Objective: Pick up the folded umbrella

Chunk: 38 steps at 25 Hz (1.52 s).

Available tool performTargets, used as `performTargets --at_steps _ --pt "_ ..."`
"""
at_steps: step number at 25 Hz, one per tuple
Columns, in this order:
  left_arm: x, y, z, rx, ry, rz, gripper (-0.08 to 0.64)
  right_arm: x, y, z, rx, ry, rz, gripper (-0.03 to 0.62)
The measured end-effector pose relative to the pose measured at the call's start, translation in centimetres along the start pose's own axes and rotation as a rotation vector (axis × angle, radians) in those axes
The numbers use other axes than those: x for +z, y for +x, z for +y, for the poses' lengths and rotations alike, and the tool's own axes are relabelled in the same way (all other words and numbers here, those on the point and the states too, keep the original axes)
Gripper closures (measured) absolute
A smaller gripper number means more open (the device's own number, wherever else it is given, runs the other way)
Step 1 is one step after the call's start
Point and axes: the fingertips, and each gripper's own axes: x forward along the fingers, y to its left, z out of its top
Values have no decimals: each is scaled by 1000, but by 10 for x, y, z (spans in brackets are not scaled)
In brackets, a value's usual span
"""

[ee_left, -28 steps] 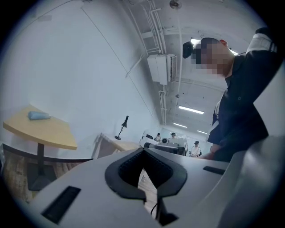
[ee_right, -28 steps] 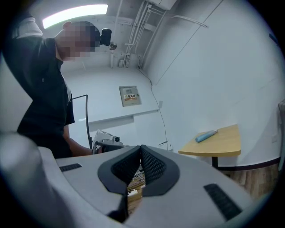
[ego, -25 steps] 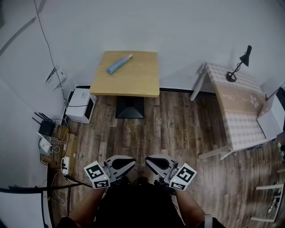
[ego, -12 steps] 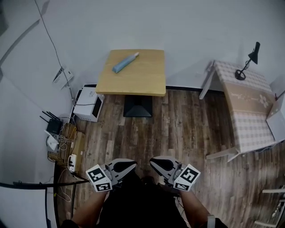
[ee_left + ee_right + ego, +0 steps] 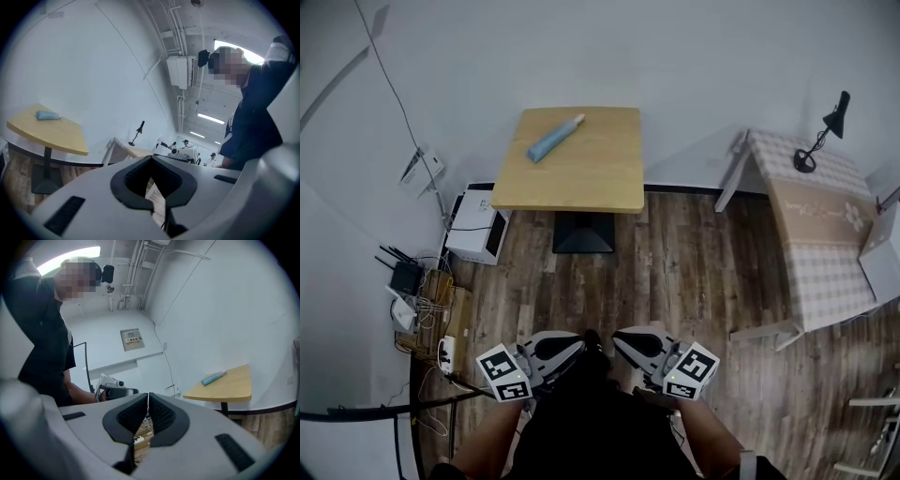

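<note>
Folded umbrella (image 5: 554,138) lies flat on the square wooden table (image 5: 595,173), on the back-left part of the top, near the left edge and the wall side. Its long axis runs diagonal in the head view, with the fat blue end front-left and the thin pale end back-right. Nothing else touches it.

The table stands on a single pedestal, up against the white wall. Wood floor (image 5: 675,272) runs from it to the grippers. The left side is cluttered: a white appliance (image 5: 472,225) on the floor by the table's left corner, routers and cables (image 5: 417,300) along the wall. To the right is a checked-cloth table (image 5: 820,262) with a black desk lamp (image 5: 805,163), apart from the wooden one.

Left gripper (image 5: 579,343) and right gripper (image 5: 617,339) sit side by side close to the person's body, tips angled toward each other. Both have their jaws closed with nothing between them. The umbrella is well apart from both, ahead and slightly left.
</note>
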Motion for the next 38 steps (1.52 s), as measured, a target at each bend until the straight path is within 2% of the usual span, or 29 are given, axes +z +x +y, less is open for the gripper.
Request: performTargets --at_steps 4,9,16,22,26,30,38 --pt "23 26 34 -29 11 -32 549 18 3 -44 -52 -69 68 571" --pt "61 54 84 -73 1 -58 549 56 25 -95 -98 -113 91 571" --pt "98 96 143 -156 14 -27 549 97 50 -161 -186 -118 58 571" --pt "111 127 187 -182 19 -39 549 104 64 -203 -186 -90 67 571" --pt "108 143 209 -113 -37 -36 549 95 66 -237 -143 -46 98 571" --pt "106 158 240 -14 -22 -18 549 96 78 -281 -60 -24 112 571" --pt "151 224 276 165 -20 -98 550 145 92 -364 156 -75 88 571"
